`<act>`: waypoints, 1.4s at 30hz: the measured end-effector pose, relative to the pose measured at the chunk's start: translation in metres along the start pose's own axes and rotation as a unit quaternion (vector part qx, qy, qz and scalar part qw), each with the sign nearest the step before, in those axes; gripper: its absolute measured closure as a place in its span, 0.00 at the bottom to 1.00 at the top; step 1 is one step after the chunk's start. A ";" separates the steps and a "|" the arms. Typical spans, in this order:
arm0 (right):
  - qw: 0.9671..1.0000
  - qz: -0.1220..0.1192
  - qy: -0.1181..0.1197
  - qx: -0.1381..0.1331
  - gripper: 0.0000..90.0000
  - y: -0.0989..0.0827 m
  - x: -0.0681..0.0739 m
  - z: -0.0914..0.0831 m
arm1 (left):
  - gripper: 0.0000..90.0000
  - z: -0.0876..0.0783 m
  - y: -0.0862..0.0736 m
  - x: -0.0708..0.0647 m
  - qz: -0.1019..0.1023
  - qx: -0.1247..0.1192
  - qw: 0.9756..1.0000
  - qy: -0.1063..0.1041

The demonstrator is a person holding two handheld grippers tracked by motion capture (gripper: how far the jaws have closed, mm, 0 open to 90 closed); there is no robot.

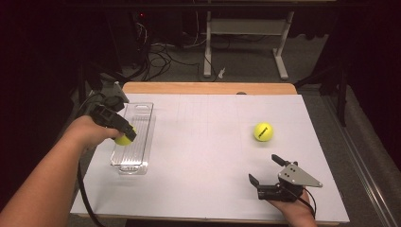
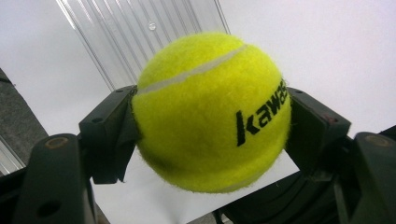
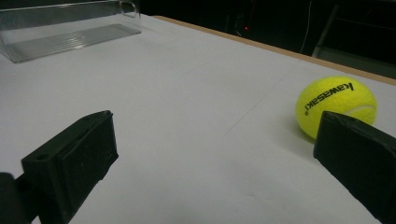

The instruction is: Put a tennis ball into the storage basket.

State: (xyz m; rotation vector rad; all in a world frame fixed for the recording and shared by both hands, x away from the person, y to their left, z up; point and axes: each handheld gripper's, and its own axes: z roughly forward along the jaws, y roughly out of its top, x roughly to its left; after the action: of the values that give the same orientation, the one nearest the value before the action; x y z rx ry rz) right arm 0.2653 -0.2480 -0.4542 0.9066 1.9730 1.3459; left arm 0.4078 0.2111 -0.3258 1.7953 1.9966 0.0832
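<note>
The surface is taking up most of the scene, covered in white with a wooden edge showing along the far side. It's sitting in a dark room with cables lying on the floor behind it.

Next biggest is the clear plastic tray, lying lengthwise on the left part of the surface, ribbed bottom showing through. In the right claw view it's sitting way off at the far corner.

The left claw is hanging over the near-left side of that tray, with the person's forearm reaching in from the near left. It's squeezing a yellow tennis ball between its jaws, and the left claw view is showing this really well: both black pads are pressing into the fuzz of the ball on either side, the black lettering is facing the camera, and the tray is lying just beyond it.

The right claw is resting low at the near right of the surface, jaws standing wide apart and gripping nothing.

A second tennis ball is sitting on the surface right of centre, a little beyond the right claw and not touching it. In the right claw view it's peeking out just past the right-hand jaw.
</note>
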 end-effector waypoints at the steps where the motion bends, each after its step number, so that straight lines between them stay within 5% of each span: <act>1: 1.000 0.000 0.000 0.000 0.00 0.000 0.000 0.000 | 0.30 0.000 0.000 0.000 0.000 0.000 1.000 0.000; 16: 1.000 0.000 0.001 -0.002 0.00 0.000 0.000 0.000 | 0.30 -0.013 0.031 -0.008 -0.008 -0.023 1.000 0.005; 23: 1.000 0.002 0.002 -0.001 0.00 0.000 -0.001 0.000 | 0.30 0.003 0.048 -0.006 -0.025 -0.025 0.999 0.005; 42: 1.000 -0.003 0.015 0.005 0.00 -0.001 0.003 0.003 | 0.30 0.049 0.057 -0.002 -0.031 -0.010 0.999 0.035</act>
State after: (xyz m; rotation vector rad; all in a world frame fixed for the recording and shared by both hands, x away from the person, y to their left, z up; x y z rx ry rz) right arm 0.2655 -0.2444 -0.4566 0.8885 2.0051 1.3550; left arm 0.4786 0.2056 -0.3498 1.7401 2.0902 0.1469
